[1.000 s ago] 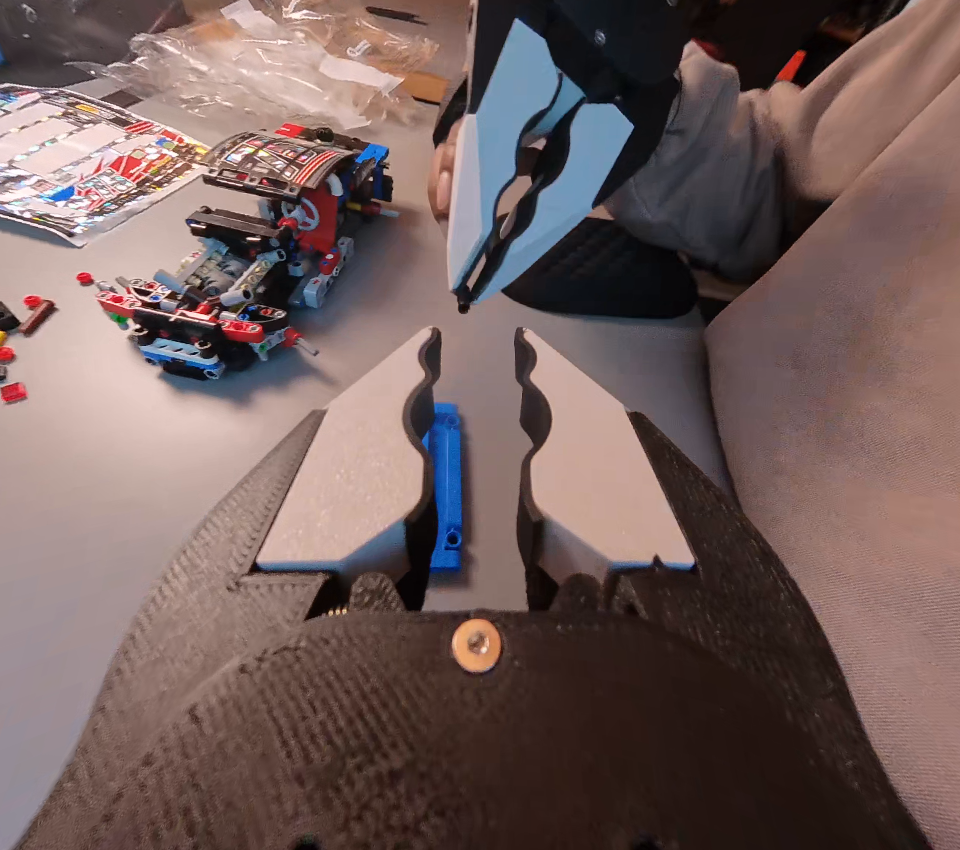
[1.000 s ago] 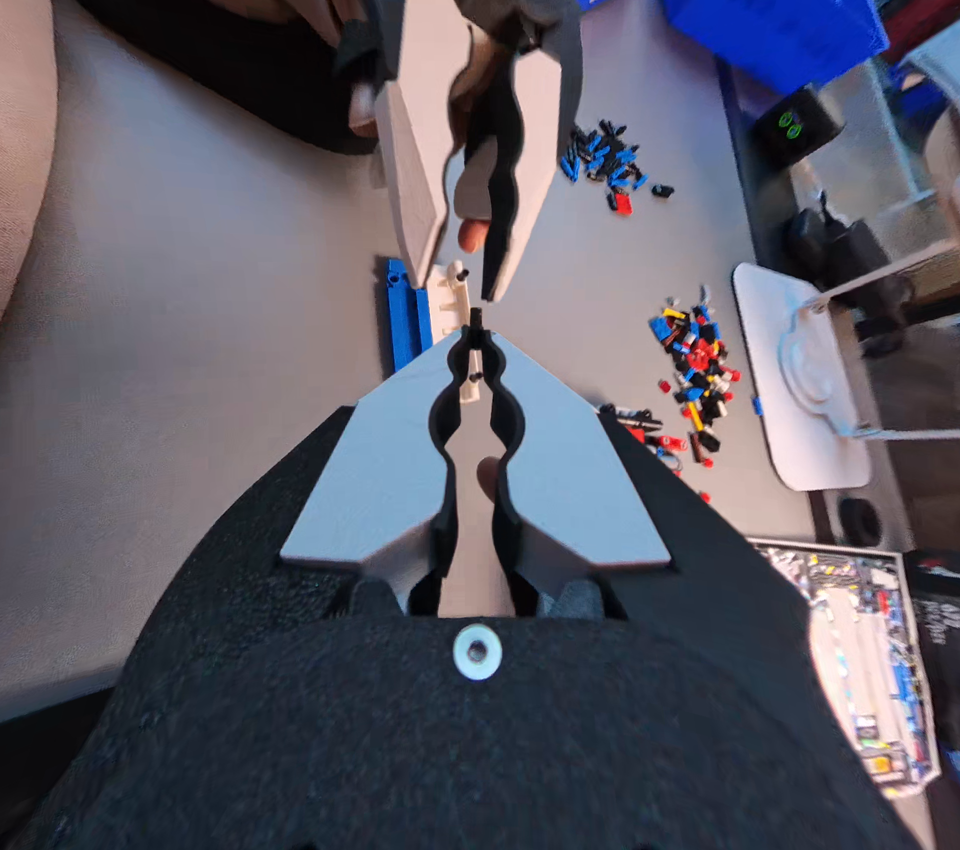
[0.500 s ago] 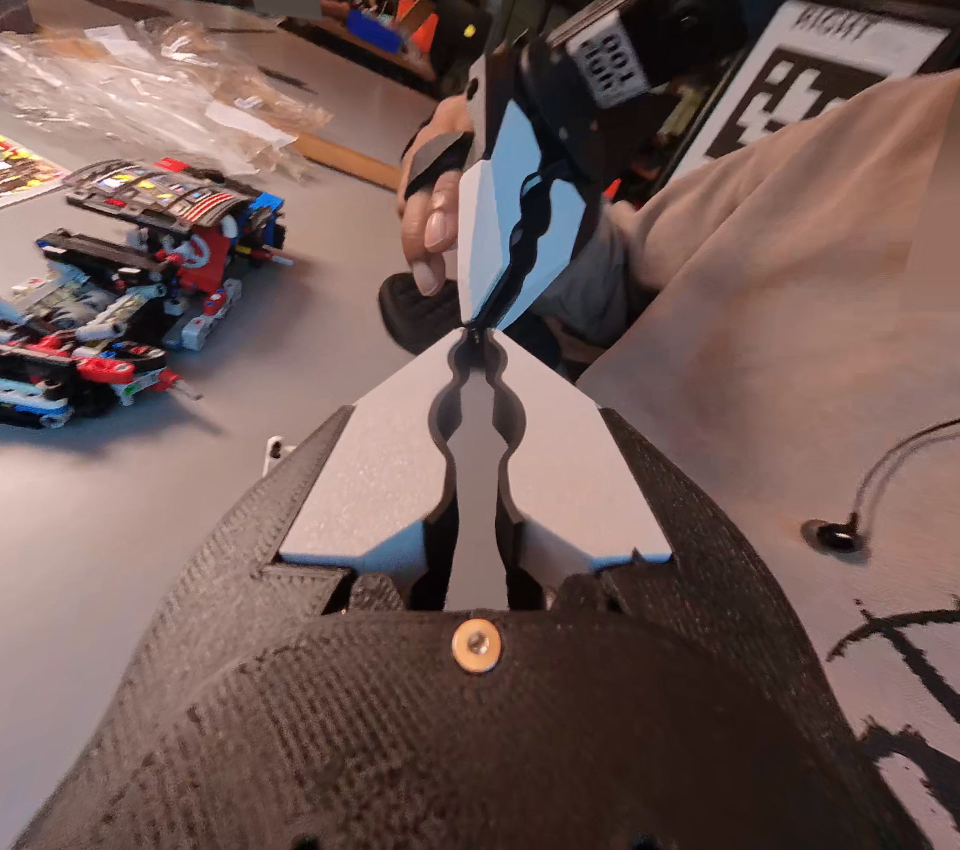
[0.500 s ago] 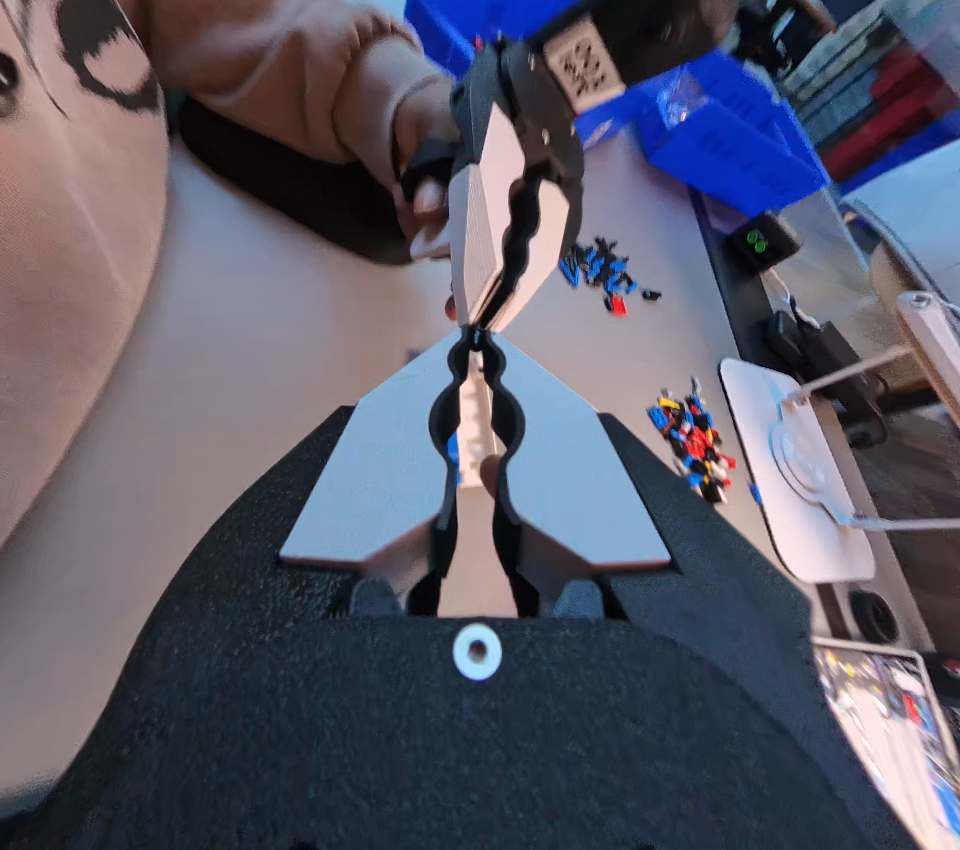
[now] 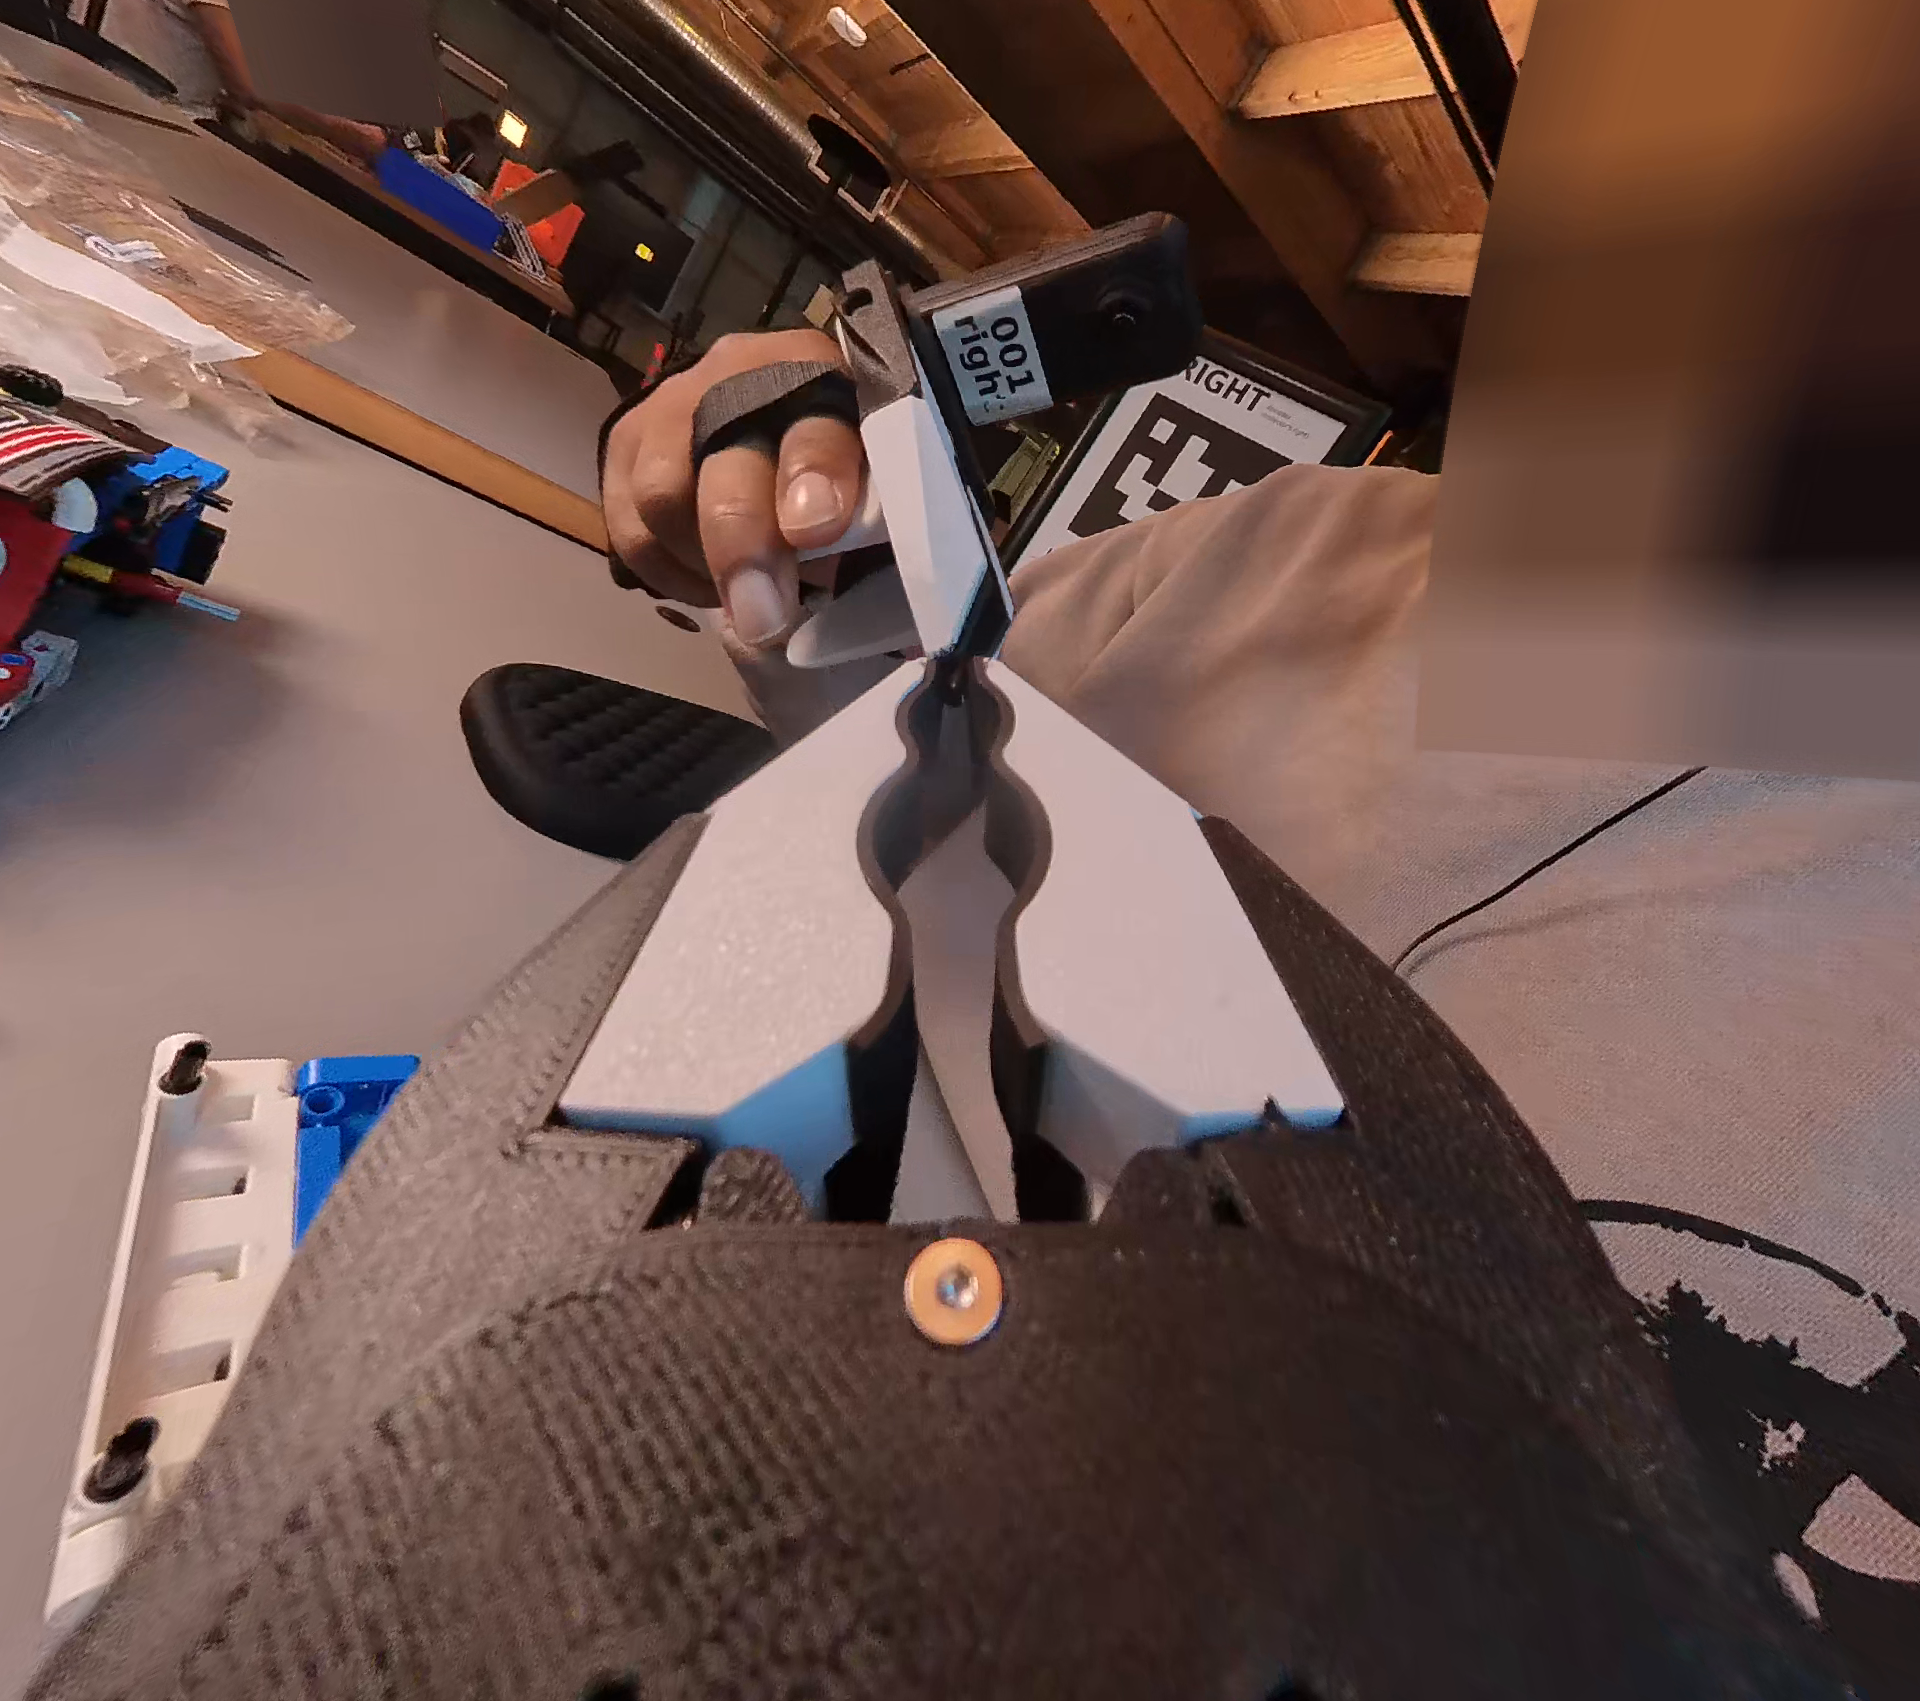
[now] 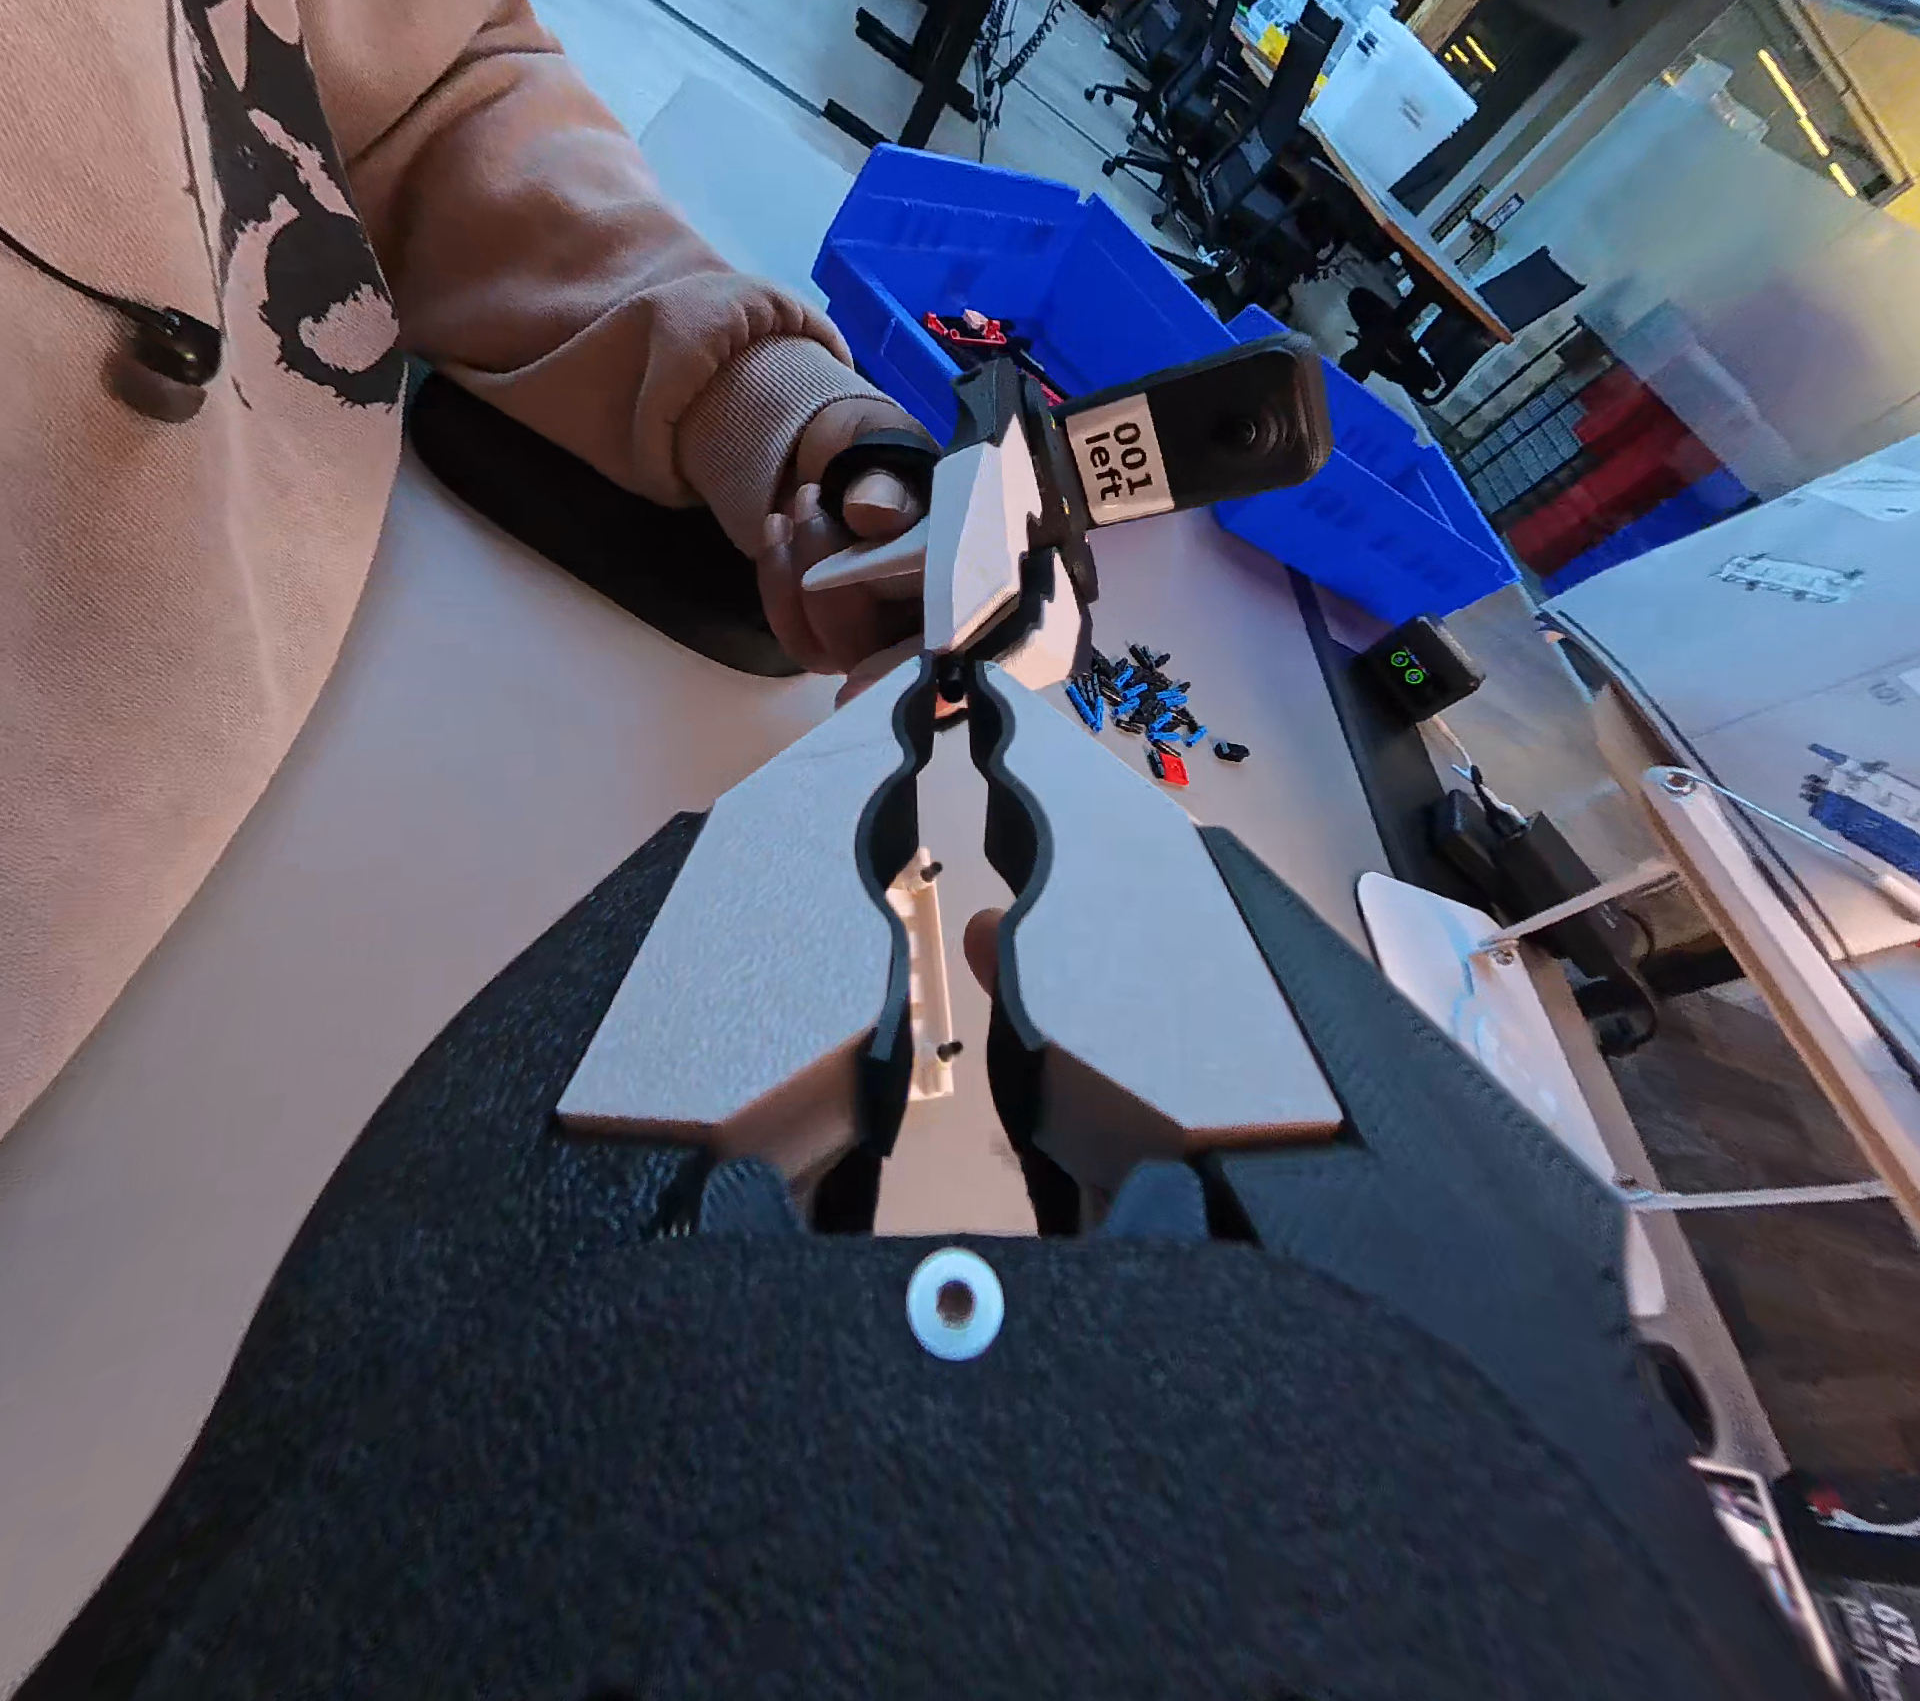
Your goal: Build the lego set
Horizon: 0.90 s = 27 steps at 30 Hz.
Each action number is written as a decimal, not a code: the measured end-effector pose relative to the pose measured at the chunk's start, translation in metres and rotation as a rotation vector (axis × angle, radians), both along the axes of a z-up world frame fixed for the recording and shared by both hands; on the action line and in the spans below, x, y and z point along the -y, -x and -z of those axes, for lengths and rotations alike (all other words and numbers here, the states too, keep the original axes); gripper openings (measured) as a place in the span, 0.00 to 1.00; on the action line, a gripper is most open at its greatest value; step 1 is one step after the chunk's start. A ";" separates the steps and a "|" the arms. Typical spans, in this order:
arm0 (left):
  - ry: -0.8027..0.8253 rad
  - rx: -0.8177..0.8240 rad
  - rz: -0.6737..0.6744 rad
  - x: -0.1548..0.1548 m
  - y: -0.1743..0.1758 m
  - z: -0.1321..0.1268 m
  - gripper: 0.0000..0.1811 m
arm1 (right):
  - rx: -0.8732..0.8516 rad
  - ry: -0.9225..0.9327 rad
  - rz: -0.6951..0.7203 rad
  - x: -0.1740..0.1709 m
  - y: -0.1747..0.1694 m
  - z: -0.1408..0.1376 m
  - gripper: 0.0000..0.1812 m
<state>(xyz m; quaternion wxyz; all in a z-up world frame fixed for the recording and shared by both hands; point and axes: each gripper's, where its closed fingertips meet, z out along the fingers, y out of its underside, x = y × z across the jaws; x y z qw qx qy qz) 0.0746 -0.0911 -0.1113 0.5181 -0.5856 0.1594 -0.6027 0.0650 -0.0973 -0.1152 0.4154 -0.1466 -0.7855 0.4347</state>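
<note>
Left gripper [image 5: 951,683] and right gripper [image 6: 948,681], both lifted off the grey table [image 5: 312,820] since a second ago, now meet tip to tip, each pressed together on one small black pin [image 6: 949,683] — previously the left stood spread over the blue beam [image 5: 348,1121]. Below the left gripper's body lie that beam and the white beam [image 5: 197,1236], side by side. Farther left — the partly built car [image 5: 73,529].

wrist cams face-to-face, close, tilted up, sharing table [image 5: 312,716]
</note>
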 end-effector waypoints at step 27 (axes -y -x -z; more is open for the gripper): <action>0.111 -1.206 -0.274 -0.020 0.059 0.158 0.27 | 0.827 -0.360 0.127 -0.062 0.023 0.146 0.02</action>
